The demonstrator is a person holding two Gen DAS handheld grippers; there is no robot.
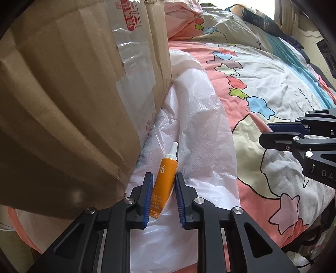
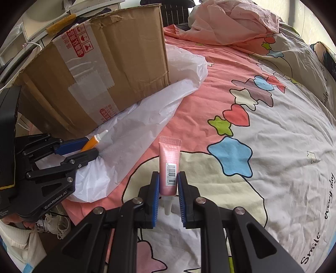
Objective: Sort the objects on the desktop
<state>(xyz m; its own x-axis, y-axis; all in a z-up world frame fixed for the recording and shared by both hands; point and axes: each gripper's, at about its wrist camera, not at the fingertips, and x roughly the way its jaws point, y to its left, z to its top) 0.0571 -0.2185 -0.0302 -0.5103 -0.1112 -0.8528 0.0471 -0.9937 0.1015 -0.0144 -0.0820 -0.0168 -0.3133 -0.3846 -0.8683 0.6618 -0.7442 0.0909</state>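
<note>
My left gripper (image 1: 163,178) is shut on an orange tube (image 1: 164,180) with a white cap, held over a white plastic bag (image 1: 199,117) beside a cardboard box (image 1: 73,94). It also shows in the right wrist view (image 2: 92,147), with the orange tube (image 2: 92,143) between its fingers. My right gripper (image 2: 168,178) is shut on a pink tube (image 2: 169,166) with a barcode, cap toward the camera, above the bedsheet. The right gripper shows at the right edge of the left wrist view (image 1: 266,132).
The tall cardboard box (image 2: 100,69) stands at the left on a bed with a patterned pink and cream sheet (image 2: 262,147). The white bag (image 2: 134,130) lies against the box. A pink blanket (image 2: 231,19) is bunched at the far end.
</note>
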